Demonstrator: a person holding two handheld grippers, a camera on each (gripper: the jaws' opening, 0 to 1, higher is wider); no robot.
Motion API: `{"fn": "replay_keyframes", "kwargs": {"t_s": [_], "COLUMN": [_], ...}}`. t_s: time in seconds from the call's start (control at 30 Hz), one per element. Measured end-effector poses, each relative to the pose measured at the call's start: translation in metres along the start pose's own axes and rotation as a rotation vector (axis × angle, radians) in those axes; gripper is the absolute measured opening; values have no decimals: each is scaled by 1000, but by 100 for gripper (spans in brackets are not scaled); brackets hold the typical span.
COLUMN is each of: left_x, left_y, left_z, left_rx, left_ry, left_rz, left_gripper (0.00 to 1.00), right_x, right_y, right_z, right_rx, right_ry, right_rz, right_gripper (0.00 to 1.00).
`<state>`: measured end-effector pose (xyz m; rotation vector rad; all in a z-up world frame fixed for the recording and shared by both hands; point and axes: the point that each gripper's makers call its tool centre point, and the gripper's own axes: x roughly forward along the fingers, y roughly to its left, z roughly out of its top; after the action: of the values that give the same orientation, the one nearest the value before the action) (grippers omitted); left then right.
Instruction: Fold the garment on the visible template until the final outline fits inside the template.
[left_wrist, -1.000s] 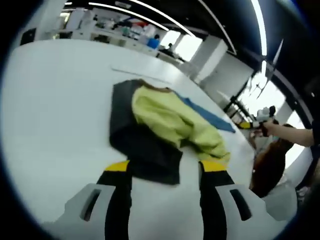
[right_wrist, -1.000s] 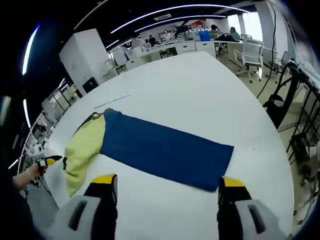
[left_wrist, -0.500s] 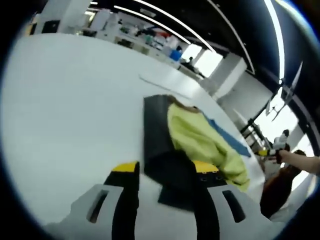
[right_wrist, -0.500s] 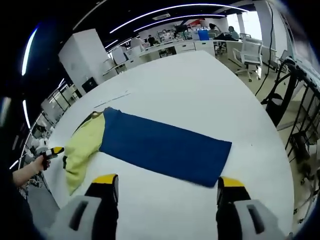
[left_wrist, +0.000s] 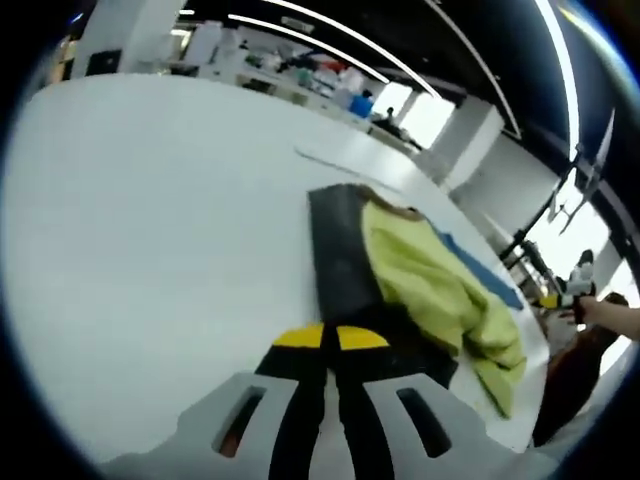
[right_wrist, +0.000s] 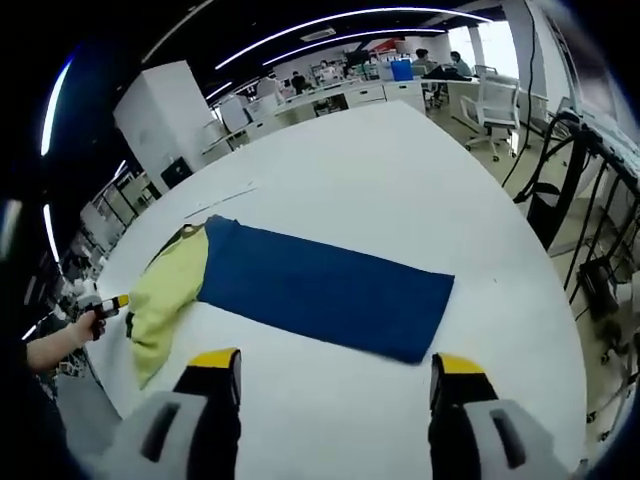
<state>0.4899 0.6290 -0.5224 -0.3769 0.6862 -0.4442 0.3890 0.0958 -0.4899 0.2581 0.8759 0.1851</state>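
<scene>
A garment lies on the white table: a dark grey part (left_wrist: 345, 250) with a crumpled yellow-green part (left_wrist: 430, 280) over it. A blue rectangular template (left_wrist: 480, 275) sticks out behind them. My left gripper (left_wrist: 331, 340) is shut on the near edge of the dark fabric. In the right gripper view the blue template (right_wrist: 320, 285) lies flat, with the yellow-green cloth (right_wrist: 165, 290) at its left end. My right gripper (right_wrist: 335, 365) hovers open in front of the template's near edge, holding nothing. The left gripper (right_wrist: 105, 303) appears there at the far left, in a hand.
The white table (right_wrist: 400, 170) is wide, and its rounded edge runs along the right. A thin pale strip (right_wrist: 225, 200) lies beyond the garment. An office chair (right_wrist: 495, 105) and desks stand past the table. A person's hand (left_wrist: 610, 315) holds the right gripper (left_wrist: 560, 298).
My left gripper moved in on the dark fabric's near edge and its jaws went from open to shut on it. The right gripper stayed open and barely moved.
</scene>
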Motion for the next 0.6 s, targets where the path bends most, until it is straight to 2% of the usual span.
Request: {"fn": "replay_keyframes", "kwargs": {"t_s": [0.13,0.17,0.3,0.4,0.47,0.6], "left_x": [-7,-8,-14,-15,-12,1], "left_y": [-10,-15,-34,-58,-74,-109], "left_z": [15,23,45,65,74,86], "left_rx": [-12,-19,-3,21,55,122], "left_ry": [-45,-73,-119,-152,-151,-145], "left_rz": [-27,-45,-90,-141,-171,-235], "left_gripper": [0,0,0,0,0,0], "right_x": [1,1,3,4,4,4], "right_y": [0,0,3,5,5,7], "right_z": [-1,-1,-2,-3,-3,-4], "right_rx": [9,8,4,0,3,5], "right_ry": [-10,-13,-9,-9,-9,-12], "right_rz": [3,3,14,17,16,23], "right_gripper": [76,75,75,75,75,75]}}
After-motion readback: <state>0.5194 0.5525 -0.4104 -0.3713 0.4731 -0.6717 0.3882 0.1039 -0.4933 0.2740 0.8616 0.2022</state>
